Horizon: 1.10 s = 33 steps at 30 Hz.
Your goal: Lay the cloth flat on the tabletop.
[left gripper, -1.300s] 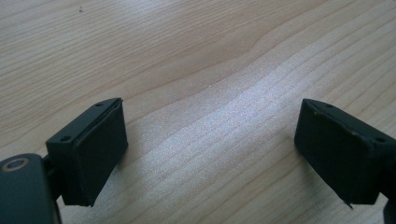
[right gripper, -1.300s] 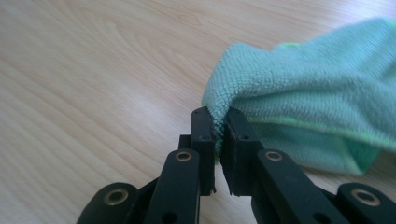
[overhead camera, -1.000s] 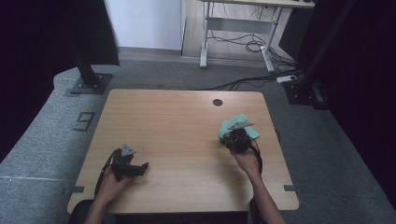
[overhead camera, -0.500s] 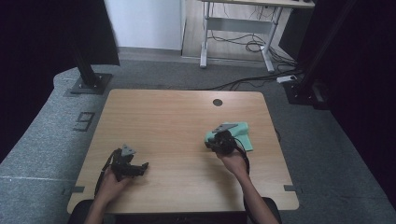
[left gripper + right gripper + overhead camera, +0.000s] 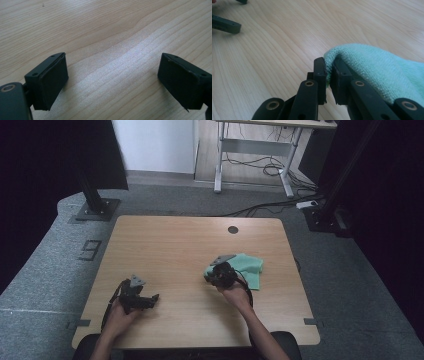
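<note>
Right gripper [image 5: 328,72]: clamped on green cloth [image 5: 248,268], dragged away from the table hole [image 5: 233,229] (wiping, likely).
Left gripper [image 5: 112,80]: wide apart, holding nothing, parked.

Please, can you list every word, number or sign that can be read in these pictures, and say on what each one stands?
"9": a dark numeral on the grey floor, left of the wooden table.
No word or label can be read on the table, the green cloth, or either claw.
</note>
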Each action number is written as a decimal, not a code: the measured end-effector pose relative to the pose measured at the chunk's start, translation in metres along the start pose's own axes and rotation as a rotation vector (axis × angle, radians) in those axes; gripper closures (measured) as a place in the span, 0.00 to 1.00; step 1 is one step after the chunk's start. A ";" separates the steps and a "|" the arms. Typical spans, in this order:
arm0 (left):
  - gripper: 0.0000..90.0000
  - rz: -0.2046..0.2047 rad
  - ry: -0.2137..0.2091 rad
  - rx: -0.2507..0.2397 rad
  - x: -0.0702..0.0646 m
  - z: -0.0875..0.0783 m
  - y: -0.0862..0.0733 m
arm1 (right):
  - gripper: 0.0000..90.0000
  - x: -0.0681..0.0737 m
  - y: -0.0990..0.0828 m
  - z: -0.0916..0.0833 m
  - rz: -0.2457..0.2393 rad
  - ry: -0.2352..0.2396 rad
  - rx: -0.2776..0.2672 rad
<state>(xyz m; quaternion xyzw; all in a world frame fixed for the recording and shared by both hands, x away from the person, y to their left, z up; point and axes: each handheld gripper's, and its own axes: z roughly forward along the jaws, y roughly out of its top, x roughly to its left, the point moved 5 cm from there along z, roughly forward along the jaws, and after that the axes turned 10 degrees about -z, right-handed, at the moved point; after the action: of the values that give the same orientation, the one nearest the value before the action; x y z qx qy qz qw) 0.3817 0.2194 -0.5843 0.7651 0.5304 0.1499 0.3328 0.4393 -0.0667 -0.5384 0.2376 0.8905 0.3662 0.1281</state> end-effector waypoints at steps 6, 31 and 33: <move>0.10 0.001 0.000 0.001 0.000 0.000 0.000 | 0.91 0.014 0.007 0.015 -0.025 0.025 0.005; 0.10 0.001 0.002 0.001 0.000 0.000 0.000 | 0.65 0.056 0.027 0.052 -0.097 0.102 0.017; 0.10 0.001 0.001 0.001 0.000 0.000 0.000 | 0.55 0.054 0.028 0.049 -0.101 0.099 0.019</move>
<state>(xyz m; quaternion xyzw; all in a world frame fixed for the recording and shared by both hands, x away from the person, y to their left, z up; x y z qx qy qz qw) 0.3817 0.2195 -0.5843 0.7654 0.5303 0.1502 0.3323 0.4217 0.0078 -0.5559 0.1748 0.9100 0.3623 0.1000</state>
